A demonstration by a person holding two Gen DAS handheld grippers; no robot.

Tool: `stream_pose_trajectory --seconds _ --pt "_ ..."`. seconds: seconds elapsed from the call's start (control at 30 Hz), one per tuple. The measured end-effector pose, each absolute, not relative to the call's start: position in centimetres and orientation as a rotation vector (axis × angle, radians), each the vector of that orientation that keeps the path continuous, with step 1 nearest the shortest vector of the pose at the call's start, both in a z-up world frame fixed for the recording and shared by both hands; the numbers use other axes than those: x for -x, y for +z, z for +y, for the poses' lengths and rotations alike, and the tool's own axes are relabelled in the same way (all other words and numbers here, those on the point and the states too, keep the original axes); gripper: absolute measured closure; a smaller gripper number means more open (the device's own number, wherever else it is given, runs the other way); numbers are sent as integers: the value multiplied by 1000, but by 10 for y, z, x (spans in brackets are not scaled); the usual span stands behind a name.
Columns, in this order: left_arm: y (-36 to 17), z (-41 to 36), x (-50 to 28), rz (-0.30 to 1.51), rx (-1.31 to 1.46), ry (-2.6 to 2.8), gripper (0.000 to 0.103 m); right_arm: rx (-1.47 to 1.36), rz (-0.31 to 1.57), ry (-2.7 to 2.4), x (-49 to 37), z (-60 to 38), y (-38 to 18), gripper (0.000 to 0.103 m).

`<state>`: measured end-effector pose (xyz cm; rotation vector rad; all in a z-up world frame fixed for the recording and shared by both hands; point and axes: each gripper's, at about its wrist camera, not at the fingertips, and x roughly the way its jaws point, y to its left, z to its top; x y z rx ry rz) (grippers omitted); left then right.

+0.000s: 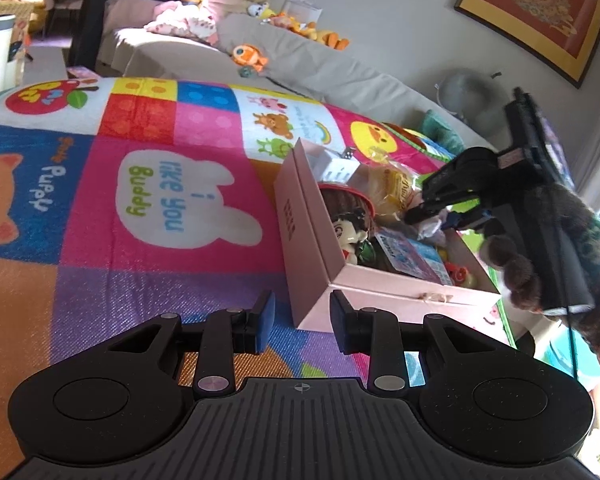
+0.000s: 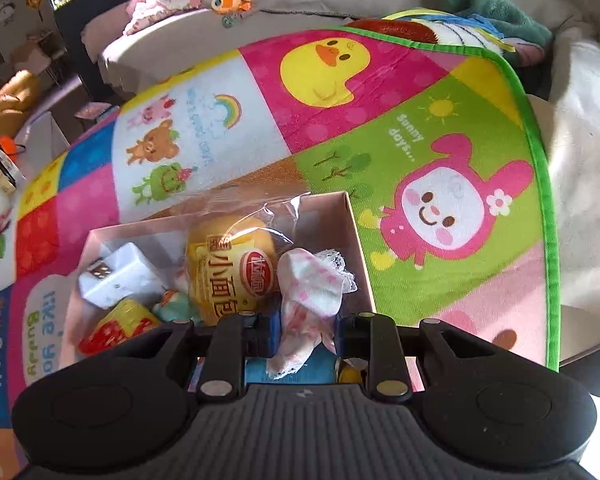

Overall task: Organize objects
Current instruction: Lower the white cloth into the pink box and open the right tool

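Fingers (image 2: 342, 326) of the right gripper (image 2: 300, 332) are clamping a white-and-pink lace-trimmed cloth (image 2: 308, 292) directly over the open pink cardboard box (image 2: 356, 240), while the left gripper (image 1: 302, 326) is hovering shut, empty, beside it.

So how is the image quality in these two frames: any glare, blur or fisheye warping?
Left wrist view: strong fisheye bend on the framed pictures; sun washes out the sofa; the pink box stays sharp. Right wrist view: sunlight bleaches the white blanket and glints on the bread packet; the play mat curves at the edges.
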<state>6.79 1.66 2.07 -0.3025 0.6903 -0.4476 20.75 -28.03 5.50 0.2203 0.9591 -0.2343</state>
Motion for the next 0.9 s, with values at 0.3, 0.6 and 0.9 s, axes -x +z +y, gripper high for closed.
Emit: stream_pose_trajectory --seconds 0.3,0.6,0.9 --pt "18 20 -70 700 320 -447 70 -116 996 -232 -216 -273 54 72" --pt "18 22 -70 698 339 -450 70 -121 820 -135 -181 -274 106 59" --pt "17 29 -73 689 381 -440 70 -221 960 -183 -212 -284 53 81"
